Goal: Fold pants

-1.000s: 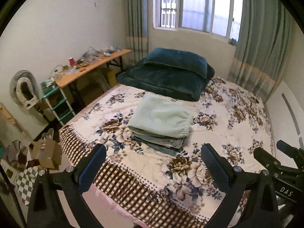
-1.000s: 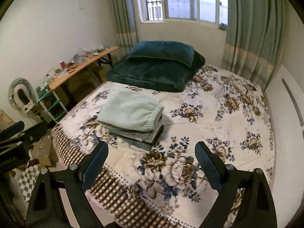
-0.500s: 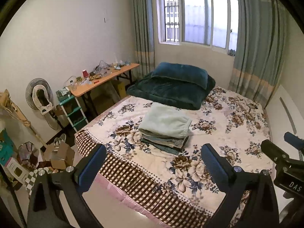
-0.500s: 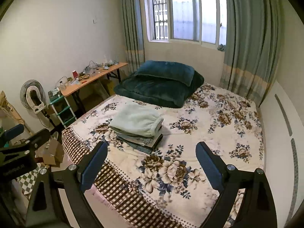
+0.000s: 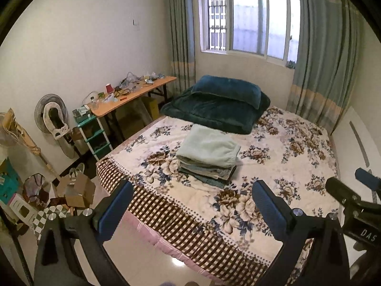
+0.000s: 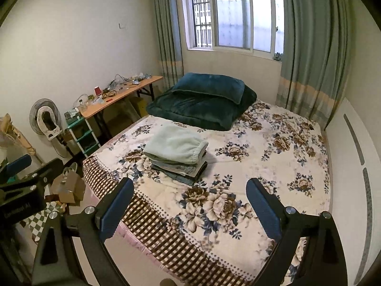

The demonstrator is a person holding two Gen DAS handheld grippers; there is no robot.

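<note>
A stack of folded pants (image 5: 208, 156) (image 6: 177, 153) lies on the floral bedspread (image 5: 281, 157) (image 6: 262, 152), with a pale green fleece pair on top and grey and dark pairs beneath. My left gripper (image 5: 194, 208) hangs open off the foot of the bed, well short of the stack, with nothing between its blue pads. My right gripper (image 6: 190, 206) is likewise open and empty, back from the bed edge. Each gripper shows at the edge of the other's view: the right one (image 5: 352, 195), the left one (image 6: 26, 176).
A dark green quilt and pillow (image 5: 221, 104) lie at the head of the bed under the window. A cluttered wooden desk (image 5: 128, 95), a green shelf unit (image 5: 91, 131), a fan (image 5: 51, 114) and cardboard boxes (image 5: 76, 190) line the left wall. Glossy floor lies below the bed.
Both grippers have pulled back and up from the bed; the stack looks smaller and farther, and more floor and window show. The stack itself has not moved.
</note>
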